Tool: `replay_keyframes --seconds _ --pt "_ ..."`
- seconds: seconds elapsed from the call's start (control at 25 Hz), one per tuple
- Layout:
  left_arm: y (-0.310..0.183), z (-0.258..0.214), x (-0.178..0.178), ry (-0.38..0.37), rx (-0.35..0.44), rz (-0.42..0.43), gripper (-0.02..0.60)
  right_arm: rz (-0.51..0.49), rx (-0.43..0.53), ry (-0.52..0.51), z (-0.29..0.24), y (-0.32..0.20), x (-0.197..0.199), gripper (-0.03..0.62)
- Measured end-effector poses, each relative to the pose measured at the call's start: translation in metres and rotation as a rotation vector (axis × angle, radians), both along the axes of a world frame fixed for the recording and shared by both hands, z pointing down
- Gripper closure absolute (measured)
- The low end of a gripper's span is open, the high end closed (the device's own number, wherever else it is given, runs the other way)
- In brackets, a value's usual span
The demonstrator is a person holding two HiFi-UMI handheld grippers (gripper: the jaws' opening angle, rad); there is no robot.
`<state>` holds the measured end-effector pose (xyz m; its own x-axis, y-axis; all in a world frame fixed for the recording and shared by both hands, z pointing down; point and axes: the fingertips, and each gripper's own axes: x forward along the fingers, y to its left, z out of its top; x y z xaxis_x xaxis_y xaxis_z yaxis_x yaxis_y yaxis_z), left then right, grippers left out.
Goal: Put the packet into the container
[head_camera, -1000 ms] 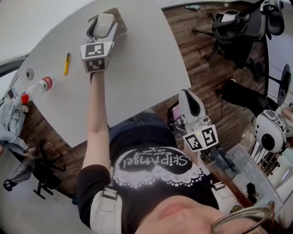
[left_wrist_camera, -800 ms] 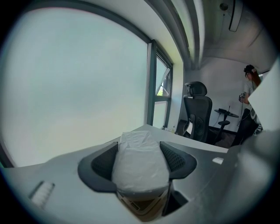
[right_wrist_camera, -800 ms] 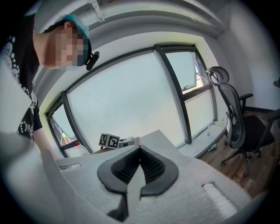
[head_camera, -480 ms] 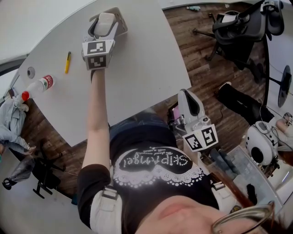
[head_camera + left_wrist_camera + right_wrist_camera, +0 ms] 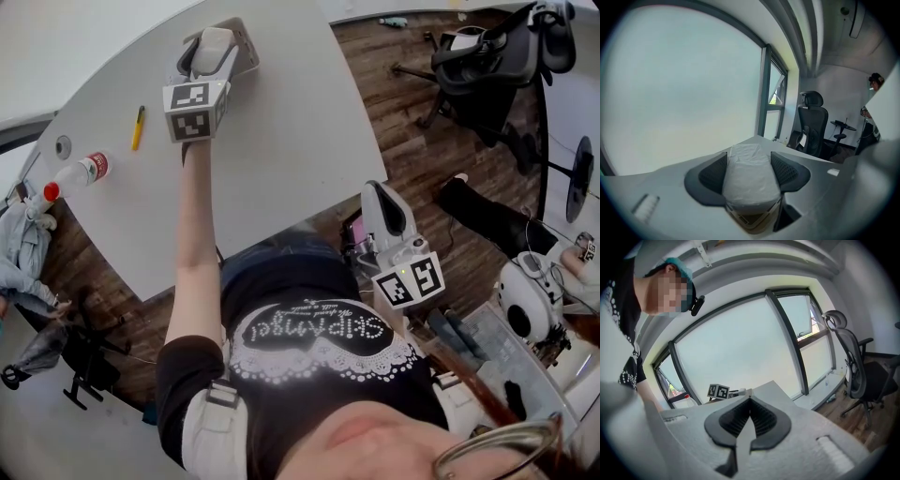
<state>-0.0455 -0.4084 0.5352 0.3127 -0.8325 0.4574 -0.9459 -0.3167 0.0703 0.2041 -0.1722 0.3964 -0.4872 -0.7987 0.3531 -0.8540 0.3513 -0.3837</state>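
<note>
My left gripper (image 5: 214,42) reaches to the far edge of the grey table (image 5: 281,159), shut on a white packet (image 5: 210,51). The packet hangs over a pale open container (image 5: 248,49) whose rim shows around the jaws. In the left gripper view the packet (image 5: 751,183) fills the gap between the dark pads (image 5: 712,176), and a tan edge of the container (image 5: 750,225) shows beneath it. My right gripper (image 5: 380,202) hovers off the table's near edge, close to the person's body. The right gripper view shows that gripper (image 5: 750,401) shut, with nothing held.
A yellow pen (image 5: 137,128) and a plastic bottle (image 5: 77,174) with a red cap lie on the table's left part. An office chair (image 5: 487,56) stands on the wood floor at the right. A clear bin (image 5: 511,361) sits at the lower right.
My left gripper has shifted slightly left and farther out with the packet. The right gripper has barely moved. A person at the far right has moved.
</note>
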Motion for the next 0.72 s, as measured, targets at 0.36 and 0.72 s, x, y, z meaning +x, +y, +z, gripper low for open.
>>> replay_keyframes --seconds 0.36,0.72 --pt "0.001 -0.03 -0.005 -0.03 0.073 -0.035 0.316 -0.007 0.021 -0.014 -0.007 0.001 0.001 0.595" --pt "0.008 -0.072 -0.02 -0.037 0.164 -0.101 0.439 -0.029 0.05 -0.024 -0.018 0.007 -0.005 0.595"
